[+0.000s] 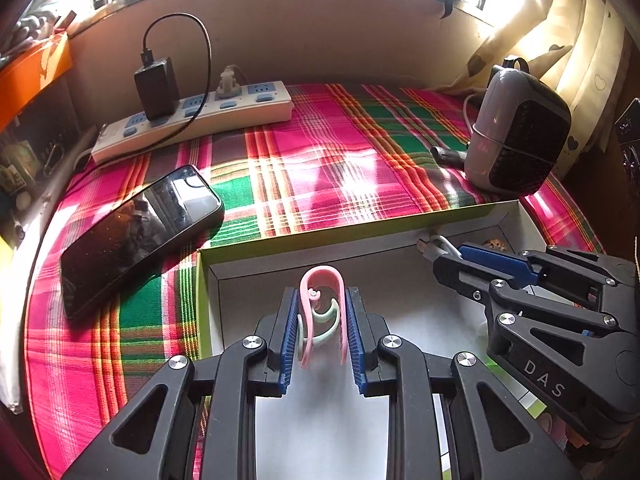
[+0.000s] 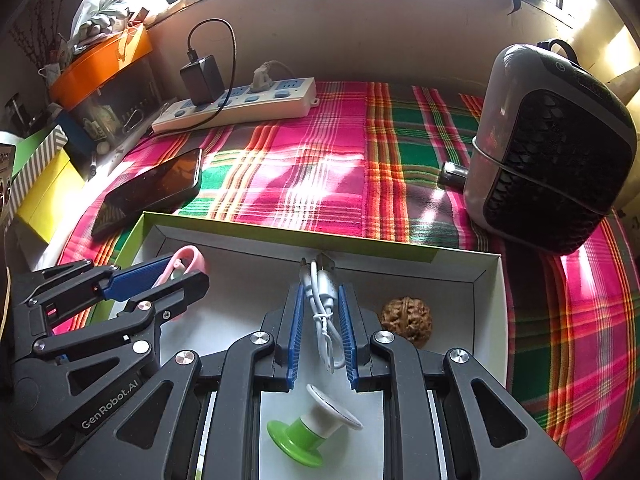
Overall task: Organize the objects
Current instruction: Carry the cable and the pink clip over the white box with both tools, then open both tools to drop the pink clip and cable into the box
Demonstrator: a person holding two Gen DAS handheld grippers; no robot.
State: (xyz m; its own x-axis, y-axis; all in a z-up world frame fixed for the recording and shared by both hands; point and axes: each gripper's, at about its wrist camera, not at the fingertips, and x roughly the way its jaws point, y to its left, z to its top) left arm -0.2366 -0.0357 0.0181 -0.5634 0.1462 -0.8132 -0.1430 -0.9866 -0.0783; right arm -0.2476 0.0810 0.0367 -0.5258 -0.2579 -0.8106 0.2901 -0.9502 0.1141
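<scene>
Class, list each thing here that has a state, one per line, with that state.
Left gripper: shut on pink and mint plastic clip.
Right gripper: shut on coiled white USB cable.
Shallow white cardboard box: open.
Black smartphone: screen dark.
Black charger: plugged into white power strip.

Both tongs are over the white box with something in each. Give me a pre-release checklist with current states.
1. Left tongs clamped on the pink clip: ok.
2. Right tongs clamped on the white USB cable: ok.
3. Both loads are above the box interior, not the plaid cloth: ok.
4. Box floor under the clip is bare: ok.
5. Walnut and green-and-white spool are clear of the cable's drop spot: cannot tell.
6. Loads touching the box floor: cannot tell.
</scene>
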